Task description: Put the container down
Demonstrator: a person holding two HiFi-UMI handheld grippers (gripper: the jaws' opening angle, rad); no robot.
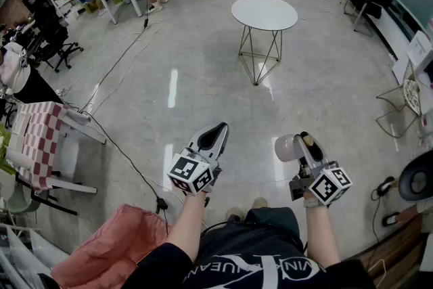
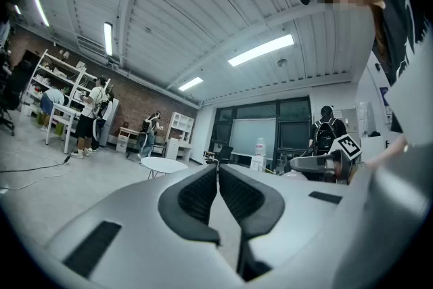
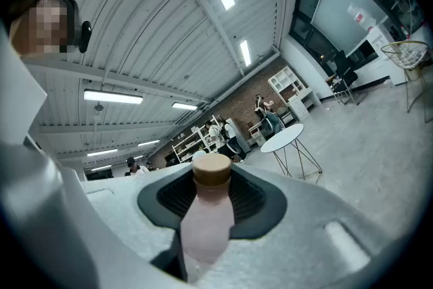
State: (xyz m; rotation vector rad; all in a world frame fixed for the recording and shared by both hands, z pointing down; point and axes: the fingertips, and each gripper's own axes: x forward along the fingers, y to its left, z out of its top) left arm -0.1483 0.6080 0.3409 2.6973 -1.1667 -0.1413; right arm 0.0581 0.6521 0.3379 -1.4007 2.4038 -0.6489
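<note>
Container [image 3: 206, 223] lies cap-forward in your right gripper [image 1: 306, 145], jaws clamped on its smooth, pale-pink body behind a tan, cork-like round cap [image 3: 212, 171]. Your left gripper [image 1: 213, 139] is closed on nothing. The round white table [image 1: 264, 12], well ahead on thin wire legs, looks the likeliest spot. Stand the container upright there before easing the dark ribbed pads [image 3: 256, 196] apart.

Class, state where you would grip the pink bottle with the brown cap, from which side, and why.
Grip the bottle on its round body below the cap, coming from the side with fingers across it: the body is broad, while the neck tapers. The right gripper holds it so.
</note>
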